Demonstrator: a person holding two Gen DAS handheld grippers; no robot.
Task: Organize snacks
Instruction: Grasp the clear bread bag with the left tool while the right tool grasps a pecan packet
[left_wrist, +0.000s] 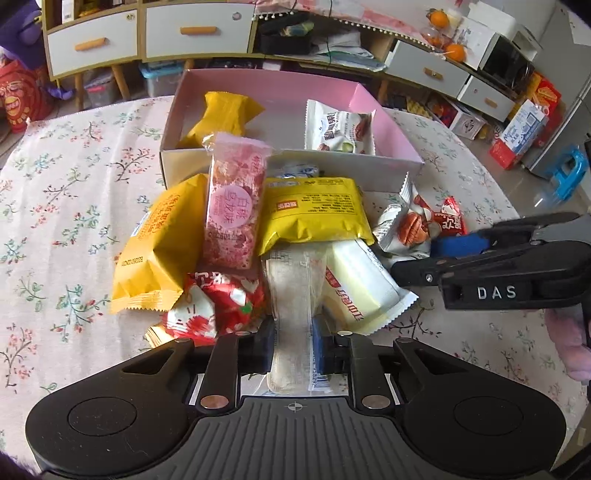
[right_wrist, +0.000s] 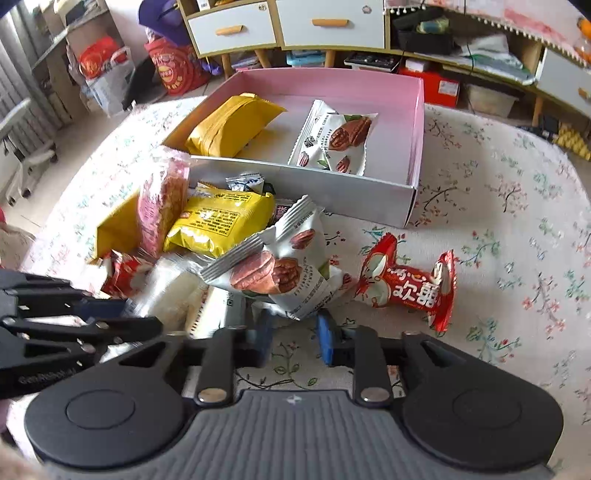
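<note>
On the flowered table (left_wrist: 66, 192), a heap of snack packets is lying just in front of a pink box (left_wrist: 391, 122). Inside the box, a yellow packet (left_wrist: 221, 114) and a white nut packet (left_wrist: 340, 129) are already sitting side by side. Down at the near edge of the heap, the left claw (left_wrist: 293, 349) is pinching a clear, pale wrapped bar (left_wrist: 291, 291) between its blue pads, jaws drawn narrow against it. To its right, the right claw (right_wrist: 293, 334) is standing partly open over bare cloth, gripping nothing, with another white nut packet (right_wrist: 280, 273) just beyond its pads. A red candy packet (right_wrist: 406, 286) is lying apart from the heap, beside that claw.
</note>
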